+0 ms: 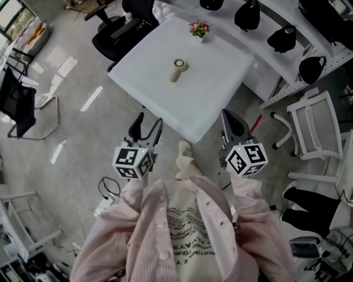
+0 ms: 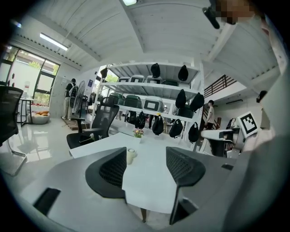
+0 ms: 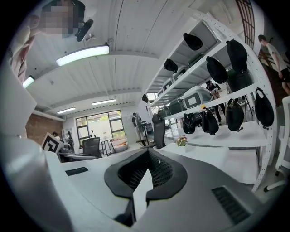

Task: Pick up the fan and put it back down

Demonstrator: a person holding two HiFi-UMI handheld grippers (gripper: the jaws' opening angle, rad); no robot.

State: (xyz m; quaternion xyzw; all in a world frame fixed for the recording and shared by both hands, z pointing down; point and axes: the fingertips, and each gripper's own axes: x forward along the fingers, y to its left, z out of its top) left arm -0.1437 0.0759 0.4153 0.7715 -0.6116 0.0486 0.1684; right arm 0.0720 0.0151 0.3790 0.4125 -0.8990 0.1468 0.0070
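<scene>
Flowers [image 1: 199, 25] in pot [image 1: 200, 34], fan [image 1: 177, 69] on table [image 1: 220, 77]

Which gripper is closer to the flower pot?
Right. The right gripper is off the table's right edge, nearer the flower pot; the left gripper, off its left edge, is farther.

White table [image 1: 220, 71] seen ahead of both grippers, near corner lying between left gripper [image 1: 148, 122] and right gripper [image 1: 227, 115]. Small flower pot [image 1: 199, 28] set at far table edge, well ahead. Black office chair [image 1: 124, 27] parked ahead-left of left gripper, beside table. White shelf rack [image 1: 273, 14] ahead-right of right gripper, black bags [image 1: 282, 38] hung along it. White chair [image 1: 314, 124] right of right gripper. Black chair [image 1: 19, 104] well left of left gripper. White power strip [image 1: 103, 206] seen on grey floor [image 1: 71, 82] behind left gripper.
</scene>
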